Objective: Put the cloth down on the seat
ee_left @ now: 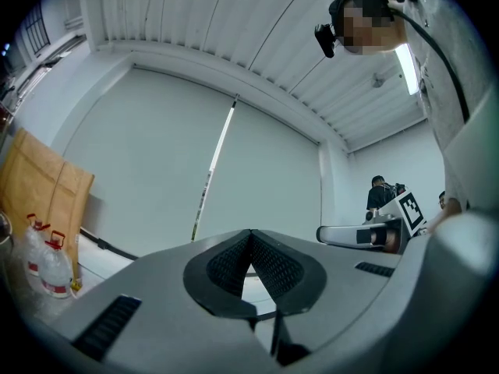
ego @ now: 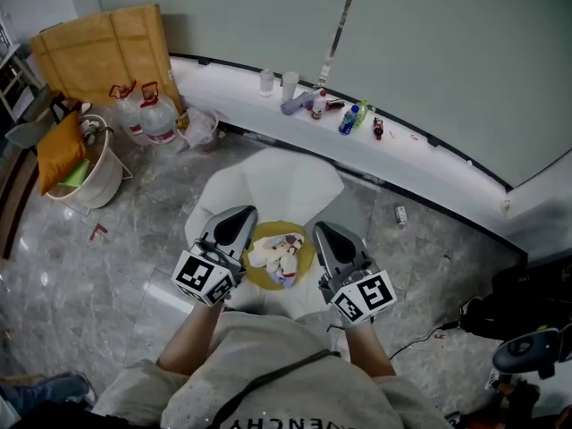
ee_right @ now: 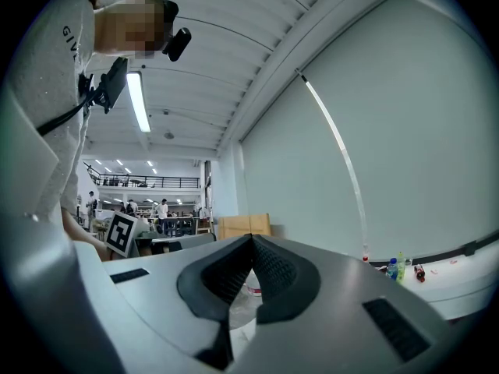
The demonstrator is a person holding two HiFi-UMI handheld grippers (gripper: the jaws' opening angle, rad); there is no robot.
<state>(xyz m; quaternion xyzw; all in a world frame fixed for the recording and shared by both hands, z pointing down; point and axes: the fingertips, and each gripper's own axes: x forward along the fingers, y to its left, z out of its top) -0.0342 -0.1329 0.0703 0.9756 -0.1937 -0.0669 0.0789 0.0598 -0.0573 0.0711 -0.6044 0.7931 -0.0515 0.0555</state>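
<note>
Currently, in the head view, I have both grippers held low over a white chair point(ego: 268, 181) whose round yellow seat point(ego: 254, 278) faces up at me. The cloth point(ego: 279, 256), pale with coloured print, lies crumpled on that seat, between the two grippers and, as far as I can tell, touching neither. The left gripper point(ego: 237, 222) sits just beside the cloth on its left and the right gripper point(ego: 329, 238) just beside it on the right. Both point away from me toward the chair back. Beyond the chair a white ledge point(ego: 241, 101) runs along the wall and carries several bottles point(ego: 349, 119). Two water jugs point(ego: 147, 114) stand on the floor next to a cardboard sheet point(ego: 103, 52).

Over in the left gripper view, the jaws are clenched. Their ribbed pads point(ee_left: 230, 263) meet at the tips with nothing caught between them. The camera tilts up at the grey wall and the ceiling, and the right gripper shows off to the right with its marker cube.

Lastly, the right gripper view tells the same story, with the jaws clenched tip to tip and empty. The left gripper's marker cube shows at the left, and the cardboard sheet and the bottles sit far behind.
</note>
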